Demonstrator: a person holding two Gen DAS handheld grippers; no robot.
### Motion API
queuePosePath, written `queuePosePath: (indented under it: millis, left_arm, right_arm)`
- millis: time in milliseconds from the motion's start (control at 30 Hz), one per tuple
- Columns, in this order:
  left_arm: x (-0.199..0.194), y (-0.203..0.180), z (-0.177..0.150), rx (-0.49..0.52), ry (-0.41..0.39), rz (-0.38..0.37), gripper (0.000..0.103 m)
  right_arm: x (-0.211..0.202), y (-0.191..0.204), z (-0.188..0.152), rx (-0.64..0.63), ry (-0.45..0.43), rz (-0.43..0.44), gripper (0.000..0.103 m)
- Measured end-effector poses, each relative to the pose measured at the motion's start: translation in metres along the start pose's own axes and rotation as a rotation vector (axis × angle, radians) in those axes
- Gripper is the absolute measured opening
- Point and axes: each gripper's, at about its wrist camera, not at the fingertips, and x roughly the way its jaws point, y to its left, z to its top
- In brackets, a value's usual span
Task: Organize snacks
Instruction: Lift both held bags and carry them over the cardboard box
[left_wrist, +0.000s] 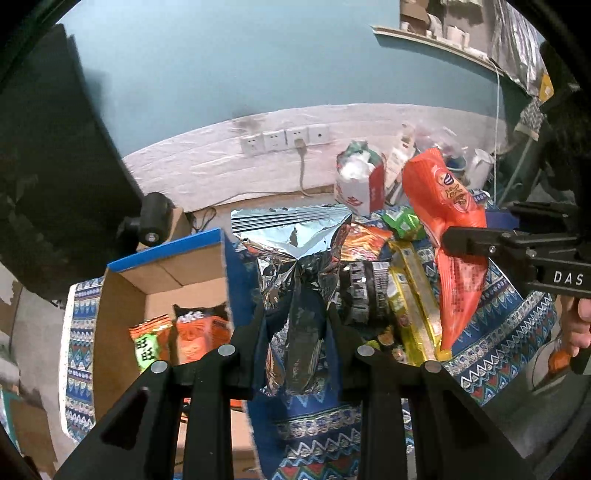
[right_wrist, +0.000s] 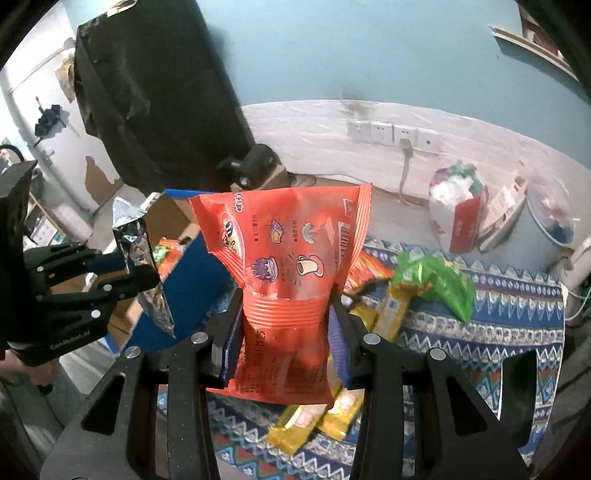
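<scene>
Above the patterned table (left_wrist: 517, 332), left gripper (left_wrist: 295, 317) fingers pinch a silver bag (left_wrist: 295, 266); right gripper (right_wrist: 286, 314) fingers pinch an orange packet (right_wrist: 284, 236), seemingly clear of the cardboard box (left_wrist: 122, 295).

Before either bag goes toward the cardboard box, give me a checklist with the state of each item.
1. Left gripper shut on the silver foil bag: ok.
2. Right gripper shut on the orange snack bag: ok.
3. Both bags lifted clear of the patterned cloth: ok, though the orange bag's lower end hangs near the yellow packets.
4. Cardboard box open at the top: ok.
5. Space in the box beside the packets already inside: cannot tell, part of its floor is hidden.
6. Grippers apart from each other: ok.
</scene>
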Motion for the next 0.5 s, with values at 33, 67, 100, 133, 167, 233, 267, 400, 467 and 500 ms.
queuePosePath:
  millis: [33,67,100,133,167,233,267,400,467,500]
  left_arm:
    - [-0.001,0.004,0.000,-0.006,-0.002,0.005,0.028]
    - [-0.003,0.009,-0.001,-0.013,-0.004,0.009,0.028]
    - [-0.004,0.013,-0.002,-0.021,-0.005,0.012,0.028]
    - [-0.005,0.017,-0.002,-0.028,-0.007,0.014,0.028]
    - [-0.007,0.022,-0.003,-0.038,-0.009,0.017,0.028]
    - [-0.009,0.031,-0.005,-0.053,-0.012,0.026,0.028]
    - [-0.010,0.035,-0.006,-0.062,-0.014,0.031,0.028]
    - [-0.013,0.056,-0.012,-0.100,-0.018,0.057,0.028]
    - [-0.014,0.066,-0.016,-0.122,-0.015,0.066,0.028]
    - [-0.015,0.071,-0.018,-0.134,-0.014,0.070,0.028]
  right_arm:
    - [0.001,0.003,0.003,-0.003,-0.003,0.005,0.039]
    - [0.002,0.007,0.007,-0.006,-0.005,0.010,0.039]
    - [0.003,0.010,0.010,-0.010,-0.007,0.015,0.039]
    - [0.005,0.015,0.014,-0.016,-0.009,0.021,0.039]
    - [0.006,0.018,0.016,-0.020,-0.010,0.025,0.039]
    - [0.009,0.026,0.022,-0.029,-0.011,0.035,0.039]
    - [0.011,0.030,0.026,-0.034,-0.012,0.040,0.039]
    - [0.021,0.048,0.037,-0.053,-0.007,0.063,0.039]
    - [0.026,0.057,0.041,-0.064,-0.005,0.073,0.039]
    - [0.028,0.062,0.042,-0.070,-0.004,0.079,0.039]
